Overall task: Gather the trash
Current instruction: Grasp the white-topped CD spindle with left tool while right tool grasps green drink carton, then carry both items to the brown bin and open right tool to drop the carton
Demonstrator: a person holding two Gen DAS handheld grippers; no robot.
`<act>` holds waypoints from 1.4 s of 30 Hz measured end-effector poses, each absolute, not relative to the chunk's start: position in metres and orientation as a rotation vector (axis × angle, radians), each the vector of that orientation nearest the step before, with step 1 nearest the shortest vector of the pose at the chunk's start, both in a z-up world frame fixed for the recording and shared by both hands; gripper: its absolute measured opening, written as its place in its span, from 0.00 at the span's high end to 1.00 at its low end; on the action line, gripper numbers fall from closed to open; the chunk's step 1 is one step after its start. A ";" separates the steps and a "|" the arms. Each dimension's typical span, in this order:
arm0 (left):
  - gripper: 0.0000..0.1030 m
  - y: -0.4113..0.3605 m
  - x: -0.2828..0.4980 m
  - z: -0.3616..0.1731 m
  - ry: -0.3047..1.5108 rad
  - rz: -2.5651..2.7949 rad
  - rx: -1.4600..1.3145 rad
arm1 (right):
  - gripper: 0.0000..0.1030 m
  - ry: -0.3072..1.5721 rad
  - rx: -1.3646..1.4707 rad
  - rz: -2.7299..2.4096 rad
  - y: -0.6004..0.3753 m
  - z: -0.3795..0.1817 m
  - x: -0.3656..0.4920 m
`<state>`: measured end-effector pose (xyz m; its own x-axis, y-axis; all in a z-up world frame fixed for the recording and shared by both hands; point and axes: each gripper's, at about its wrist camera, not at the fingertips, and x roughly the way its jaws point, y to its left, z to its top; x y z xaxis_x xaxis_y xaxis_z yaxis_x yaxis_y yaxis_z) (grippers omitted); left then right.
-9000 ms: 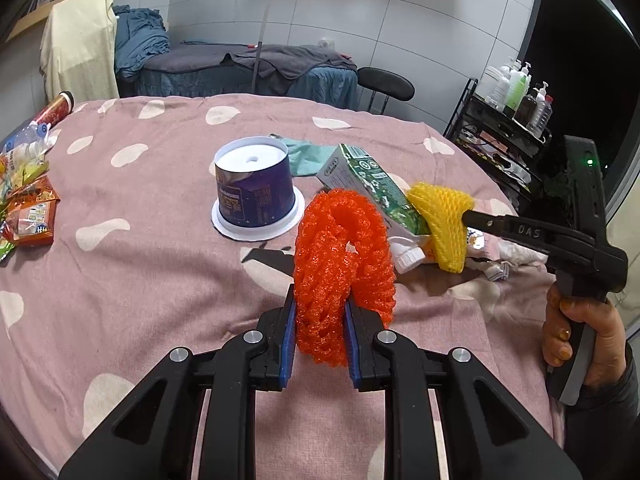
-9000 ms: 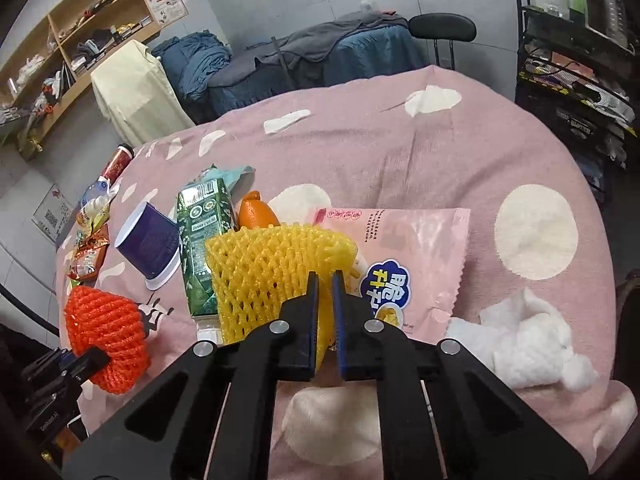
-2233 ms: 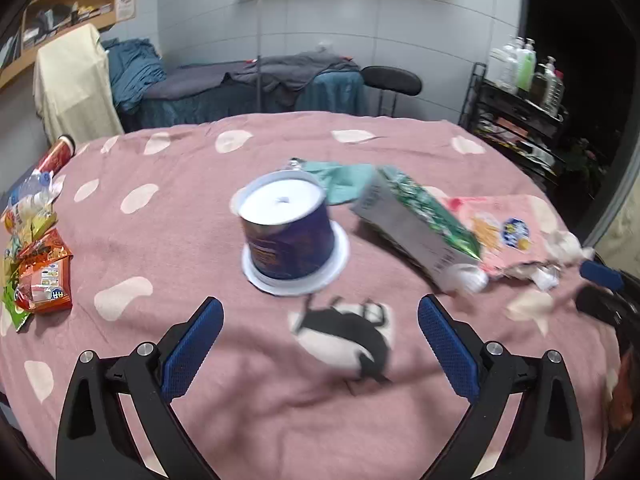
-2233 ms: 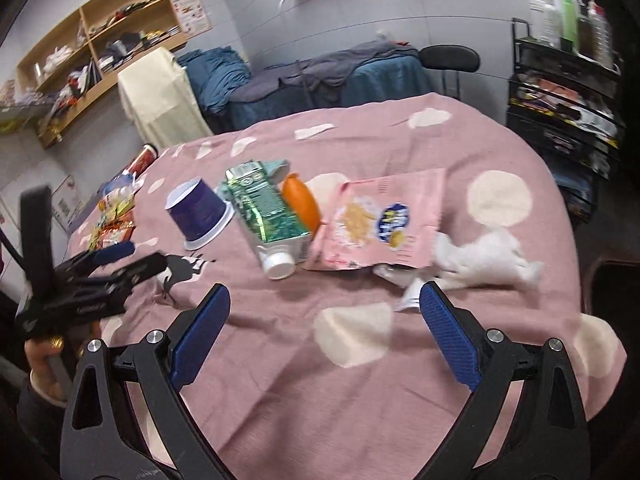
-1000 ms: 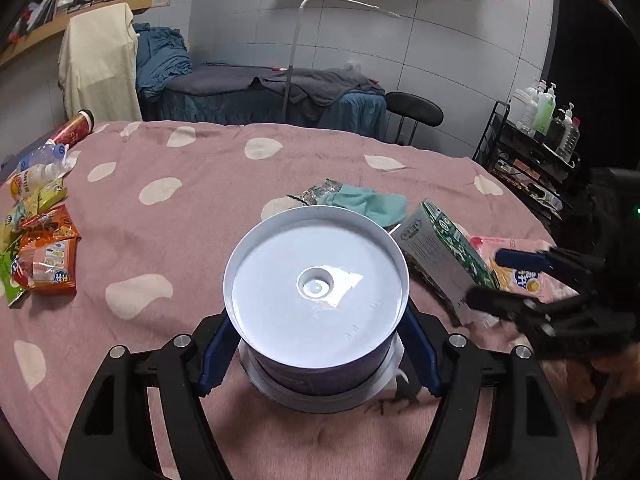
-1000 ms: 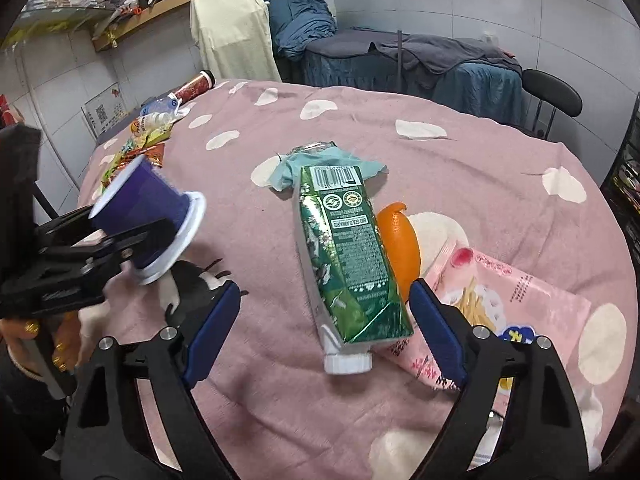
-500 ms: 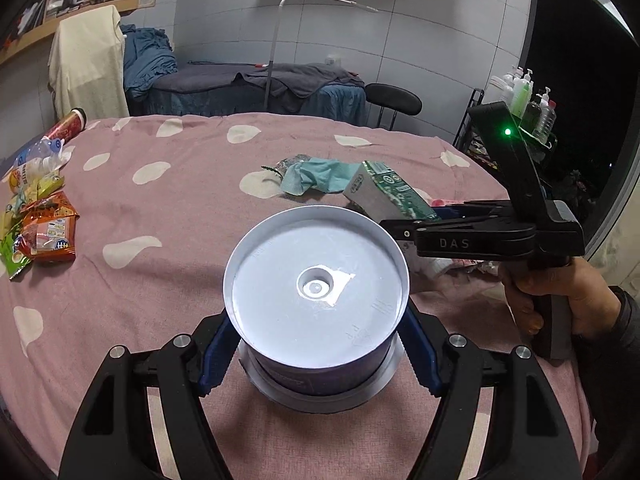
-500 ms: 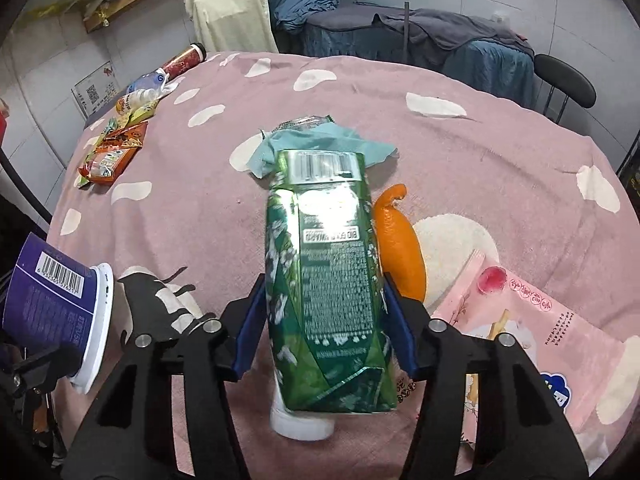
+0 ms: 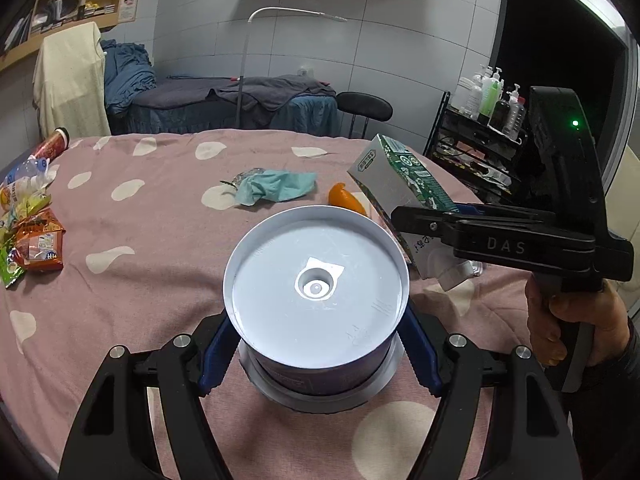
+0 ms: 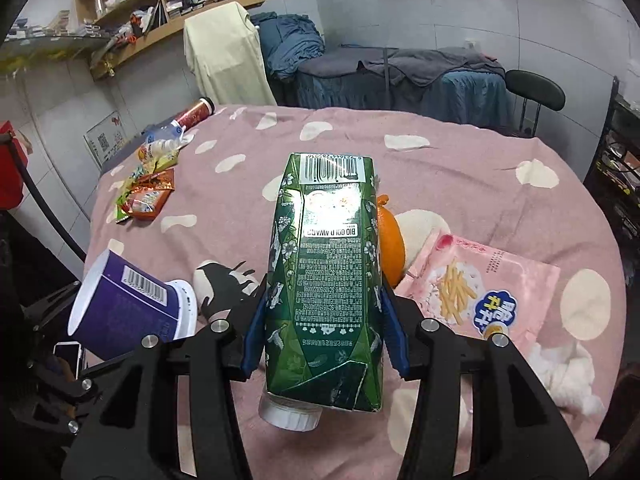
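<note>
My left gripper (image 9: 318, 354) is shut on a purple cup (image 9: 316, 300), its white bottom facing the camera, held above the pink spotted table (image 9: 160, 240). The cup also shows in the right wrist view (image 10: 128, 308), lifted at the left. My right gripper (image 10: 324, 336) is shut on a green carton (image 10: 328, 284) with a white cap, lifted off the table. The carton shows in the left wrist view (image 9: 400, 188), gripped by the right gripper (image 9: 404, 216).
On the table lie an orange peel (image 10: 390, 240), a pink snack bag (image 10: 480, 284), white tissue (image 10: 568, 372), a teal cloth (image 9: 272, 186) and snack packets (image 10: 144, 196) at the left edge. A black rack (image 9: 480, 152) stands to the right.
Both foam nets are gone from the grippers. My left gripper closed on the purple cup and lifted it. My right gripper closed on the green carton and raised it off the table.
</note>
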<state>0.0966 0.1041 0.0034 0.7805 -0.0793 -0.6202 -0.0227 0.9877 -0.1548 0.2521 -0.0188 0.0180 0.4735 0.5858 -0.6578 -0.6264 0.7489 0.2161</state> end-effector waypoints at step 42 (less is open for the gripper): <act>0.30 -0.120 0.111 0.005 0.722 -0.545 0.088 | 0.51 0.793 0.441 -0.132 -0.397 -0.065 0.151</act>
<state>0.1115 -0.1199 0.0053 0.6184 -0.4429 -0.6491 0.5025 0.8580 -0.1067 0.1514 -0.3974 -0.0647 0.6992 0.0484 -0.7133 0.2770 0.9014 0.3327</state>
